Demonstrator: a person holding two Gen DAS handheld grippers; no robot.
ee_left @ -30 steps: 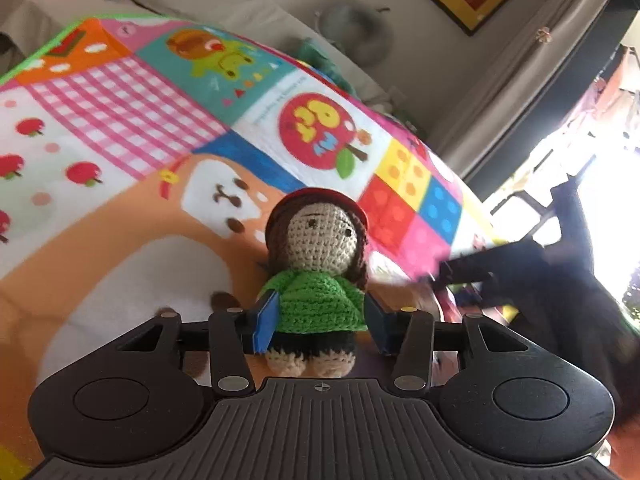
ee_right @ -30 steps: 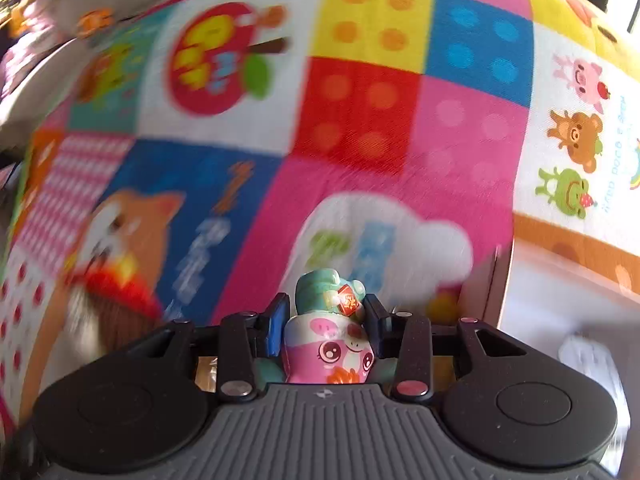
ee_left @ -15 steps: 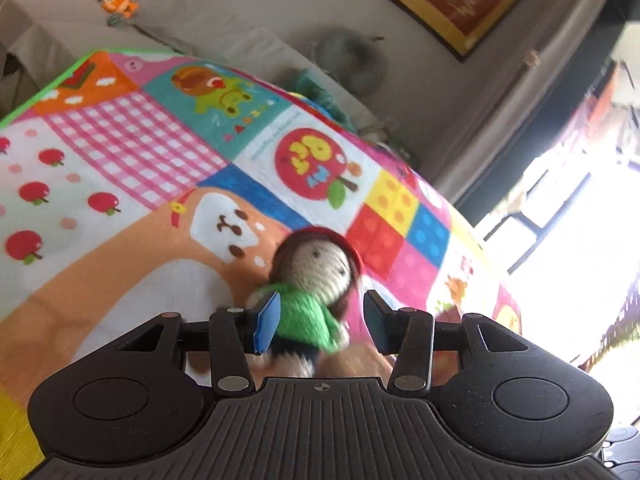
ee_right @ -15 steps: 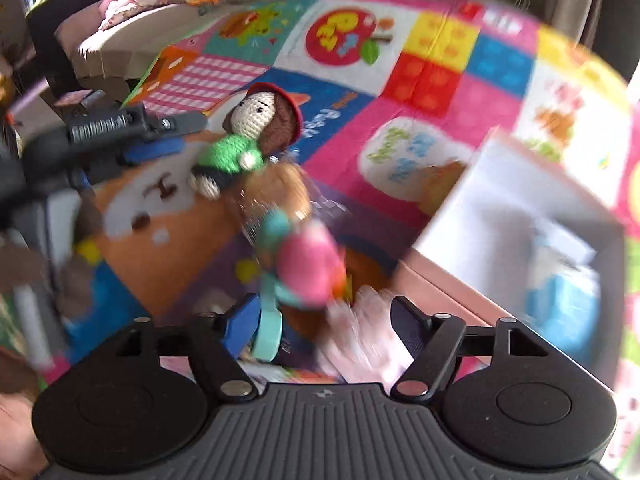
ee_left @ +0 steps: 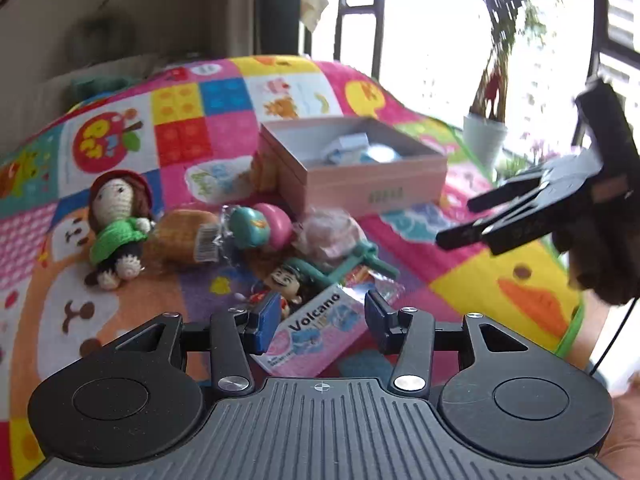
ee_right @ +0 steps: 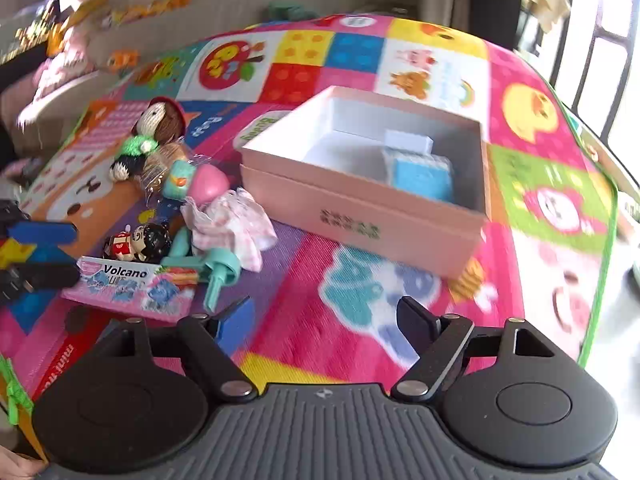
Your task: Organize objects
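A pile of toys lies on the colourful play mat. The crochet doll (ee_left: 116,224) (ee_right: 148,140) lies at its left. Beside it are a wrapped bun (ee_left: 184,236), a pink and teal pig toy (ee_left: 260,228) (ee_right: 196,180), a pink cloth (ee_right: 228,220), a small figurine (ee_left: 288,280) (ee_right: 140,242) and a pink Volcano packet (ee_left: 316,332) (ee_right: 128,284). A pink open box (ee_left: 360,188) (ee_right: 360,216) holds a blue item (ee_right: 420,176). My left gripper (ee_left: 318,320) is open over the Volcano packet. My right gripper (ee_right: 326,320) is open and empty, right of the pile.
A teal plastic tool (ee_right: 208,268) lies by the packet. The right gripper shows at the right of the left wrist view (ee_left: 520,216). A sofa with toys (ee_right: 80,52) stands behind the mat. A window and a potted plant (ee_left: 484,132) are at the far right.
Both grippers let go of their toys and pulled back. The crochet doll and the pig toy now lie in the pile. The left gripper has swung right over the Volcano packet.
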